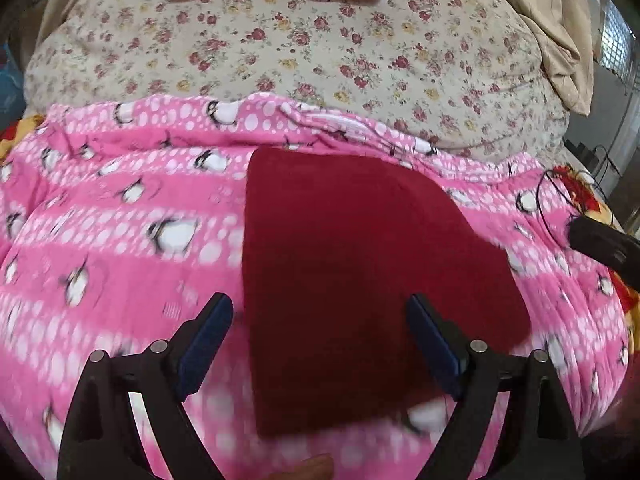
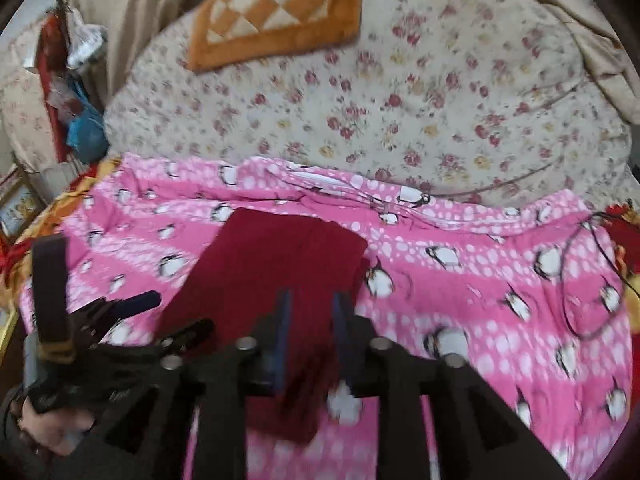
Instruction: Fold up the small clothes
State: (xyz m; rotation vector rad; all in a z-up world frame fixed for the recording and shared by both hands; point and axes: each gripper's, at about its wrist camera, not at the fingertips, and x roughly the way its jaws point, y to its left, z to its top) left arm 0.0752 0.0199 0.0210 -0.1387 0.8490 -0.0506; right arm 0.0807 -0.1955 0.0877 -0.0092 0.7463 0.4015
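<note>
Right wrist, right gripper (image 2: 309, 312) pinching maroon garment (image 2: 264, 264)

Lighting: soft, even, moderately bright; no glare or hard shadows. A window grid (image 1: 618, 46) shows pale at the left-wrist view's upper right. Blur: motion smear across the pink penguin blanket (image 1: 120, 240), heaviest along the lower edges; the right-wrist view is softer overall. Distortion: strong fisheye bowing, dark vignetted corners.
</note>
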